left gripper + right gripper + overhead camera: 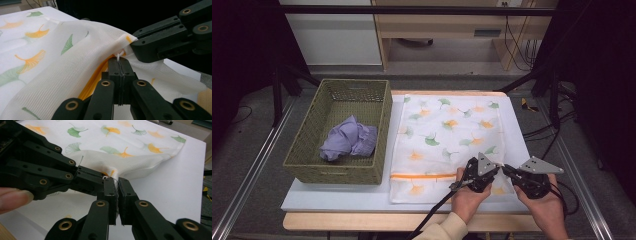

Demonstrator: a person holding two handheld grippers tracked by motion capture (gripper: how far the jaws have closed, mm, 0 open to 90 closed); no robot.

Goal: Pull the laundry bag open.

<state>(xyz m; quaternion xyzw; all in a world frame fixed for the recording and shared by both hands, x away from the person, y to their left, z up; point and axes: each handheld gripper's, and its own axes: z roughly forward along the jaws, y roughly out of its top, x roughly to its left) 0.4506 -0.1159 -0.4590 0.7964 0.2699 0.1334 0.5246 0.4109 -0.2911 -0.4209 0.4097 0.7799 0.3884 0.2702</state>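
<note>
A woven olive basket [307,145] stands on the white worktop [337,197], left of the mesh bag [447,130], and holds a crumpled lilac cloth [348,140]. The bag, white netting printed with ginkgo leaves, lies flat mid-worktop, its near right corner lifted. There the left gripper [119,60] pinches the white zip pull [120,55] between pressed-together fingers, while the right gripper [117,182] nips the netting just beside it.

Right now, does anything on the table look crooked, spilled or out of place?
Nothing is spilled or damaged. The leaf-print mesh bag lies flat except at its near right corner, which is lifted and puckered where the left gripper pinches the white zipper pull and the right gripper pinches the fabric. The purple cloth sits crumpled in the basket.
</note>
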